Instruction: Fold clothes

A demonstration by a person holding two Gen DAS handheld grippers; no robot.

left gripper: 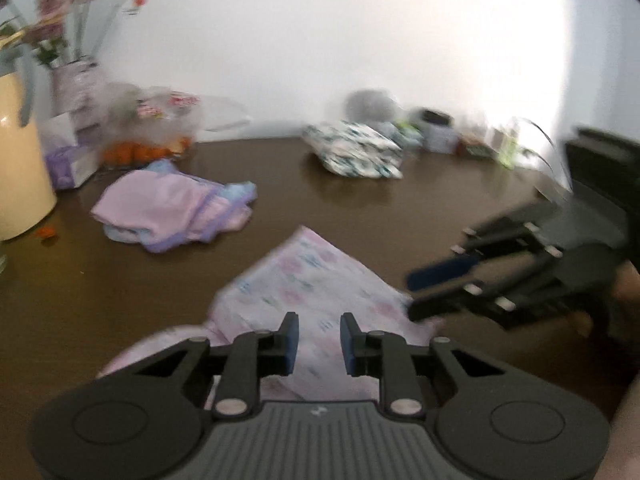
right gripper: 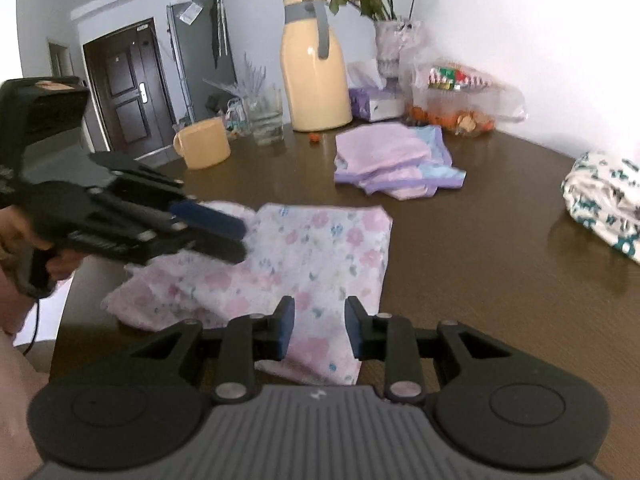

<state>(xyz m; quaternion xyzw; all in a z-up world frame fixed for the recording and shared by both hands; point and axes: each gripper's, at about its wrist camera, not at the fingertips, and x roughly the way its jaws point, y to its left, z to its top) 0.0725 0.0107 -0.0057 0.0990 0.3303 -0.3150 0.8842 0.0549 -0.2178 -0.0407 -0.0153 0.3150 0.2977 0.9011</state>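
Near the table's [right gripper: 480, 216] front edge, the floral cloth [right gripper: 320, 256] lies part-folded; both the left gripper [left gripper: 319, 344] and right gripper [right gripper: 320, 330] are held spread, so edges should be aligned before any crease is pressed.

No text, label, brand or number is sharp enough to read anywhere.

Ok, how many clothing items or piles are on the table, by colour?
Pink floral garment, flat between the grippers: 1
Lilac and blue folded pile: 1
White and teal patterned bundle: 1
Total: 3
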